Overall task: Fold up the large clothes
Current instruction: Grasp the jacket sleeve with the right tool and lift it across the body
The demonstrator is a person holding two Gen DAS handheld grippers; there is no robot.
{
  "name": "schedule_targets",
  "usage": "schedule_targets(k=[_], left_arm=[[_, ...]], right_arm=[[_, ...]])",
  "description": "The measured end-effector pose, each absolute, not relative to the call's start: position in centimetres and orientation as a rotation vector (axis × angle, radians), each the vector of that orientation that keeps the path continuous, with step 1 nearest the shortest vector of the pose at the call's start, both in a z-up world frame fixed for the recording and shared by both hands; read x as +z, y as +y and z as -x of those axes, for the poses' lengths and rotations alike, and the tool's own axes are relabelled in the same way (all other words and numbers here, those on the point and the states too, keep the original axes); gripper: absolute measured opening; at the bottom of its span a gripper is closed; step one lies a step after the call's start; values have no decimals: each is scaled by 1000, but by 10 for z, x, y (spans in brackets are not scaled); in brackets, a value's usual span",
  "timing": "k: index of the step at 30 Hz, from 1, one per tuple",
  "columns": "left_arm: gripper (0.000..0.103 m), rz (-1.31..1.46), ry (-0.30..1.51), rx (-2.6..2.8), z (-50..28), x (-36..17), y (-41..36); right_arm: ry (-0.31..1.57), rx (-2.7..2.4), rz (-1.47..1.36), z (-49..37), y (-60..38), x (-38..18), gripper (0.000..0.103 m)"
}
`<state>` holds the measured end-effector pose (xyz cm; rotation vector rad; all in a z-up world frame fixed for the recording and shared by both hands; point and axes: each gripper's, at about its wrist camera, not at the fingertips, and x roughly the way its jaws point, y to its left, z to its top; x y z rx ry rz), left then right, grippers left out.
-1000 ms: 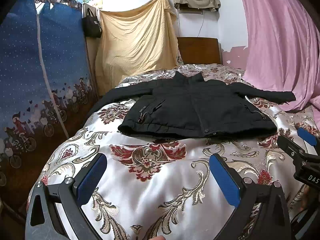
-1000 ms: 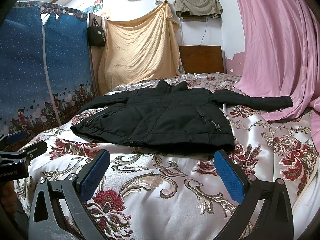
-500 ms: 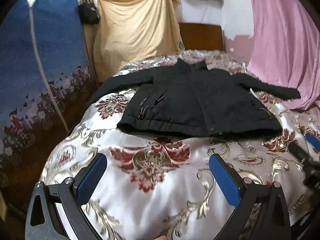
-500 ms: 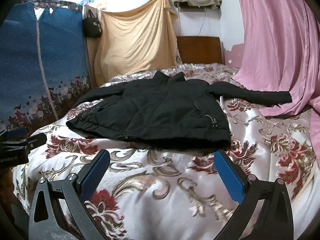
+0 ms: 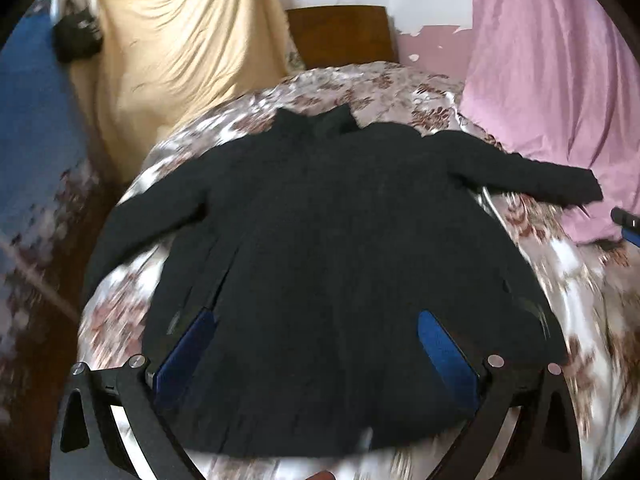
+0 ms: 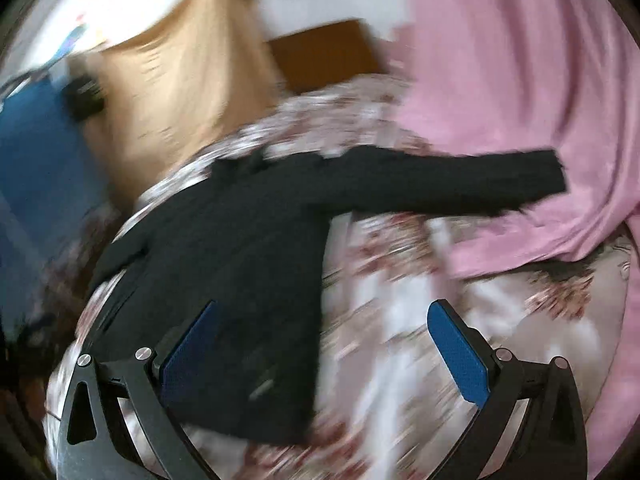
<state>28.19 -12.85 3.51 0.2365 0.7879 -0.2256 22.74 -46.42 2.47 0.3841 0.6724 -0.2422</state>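
A black jacket [image 5: 328,248] lies flat on the floral satin bedspread [image 5: 580,280], collar toward the headboard, both sleeves spread outward. My left gripper [image 5: 316,332] hovers open above the jacket's lower half, its blue pads wide apart with nothing between them. In the right wrist view, which is blurred, the jacket [image 6: 224,248] fills the left side and its right sleeve [image 6: 460,184] stretches toward the pink curtain. My right gripper [image 6: 324,332] is open over the jacket's right edge and the bedspread [image 6: 400,320]. The right gripper's tip [image 5: 628,224] shows at the far right edge of the left wrist view.
A pink curtain [image 5: 540,60] hangs along the bed's right side and touches the sleeve end. A yellow cloth [image 5: 180,52] hangs at the back left beside a wooden headboard [image 5: 340,36]. A blue patterned panel [image 5: 28,120] and a black bag [image 5: 76,40] stand on the left.
Both grippers have moved forward and up over the bed, from in front of the hem to above the jacket. The right one swung toward the right sleeve. Both stay open.
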Motion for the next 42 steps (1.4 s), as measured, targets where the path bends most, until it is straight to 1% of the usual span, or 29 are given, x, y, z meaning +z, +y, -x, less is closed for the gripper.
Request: schedule_targets(k=[2, 6, 9, 13, 15, 17, 20, 21, 23, 24, 25, 27, 29, 33, 35, 39, 42], left_arm=[[103, -255, 780, -240, -315, 24, -153], [103, -274, 798, -253, -371, -3, -192], [103, -276, 806, -268, -407, -20, -215], [103, -290, 801, -275, -443, -42, -247], [103, -289, 807, -270, -460, -52, -261], [103, -269, 811, -263, -476, -56, -271], [103, -232, 827, -262, -507, -59, -290], [103, -229, 831, -258, -516, -59, -297], [103, -214, 842, -271, -534, -61, -313], [103, -206, 847, -282, -540, -61, -320], [103, -198, 853, -295, -547, -62, -327], [103, -181, 867, -333, -557, -67, -345], [103, -188, 896, -350, -563, -78, -361], [103, -243, 990, -341, -572, -110, -378], [103, -226, 1032, -340, -577, -121, -377], [103, -215, 1047, -353, -579, -125, -374], [103, -192, 1083, -381, -578, -114, -357]], right_arm=[[690, -322, -492, -254, -517, 13, 102], [720, -436, -657, -303, -588, -19, 102], [689, -532, -760, -326, -623, -43, 102], [595, -651, -974, -340, -657, -82, 102], [559, -690, -1032, -345, -665, -96, 93], [544, -747, -1050, -351, -666, -107, 64], [540, -767, -1072, -361, -668, -120, 43], [533, -764, -1074, -362, -669, -123, 39], [519, -756, -1070, -365, -670, -124, 26], [509, -752, -1062, -367, -668, -124, 22], [501, -744, -1042, -368, -666, -122, 14], [496, -729, -976, -375, -661, -111, 9], [490, -706, -882, -386, -664, -89, 7], [470, -646, -709, -404, -656, -49, 6], [457, -606, -650, -406, -651, -31, 6], [423, -525, -533, -417, -627, 9, 5], [399, -470, -426, -436, -598, 43, 5]])
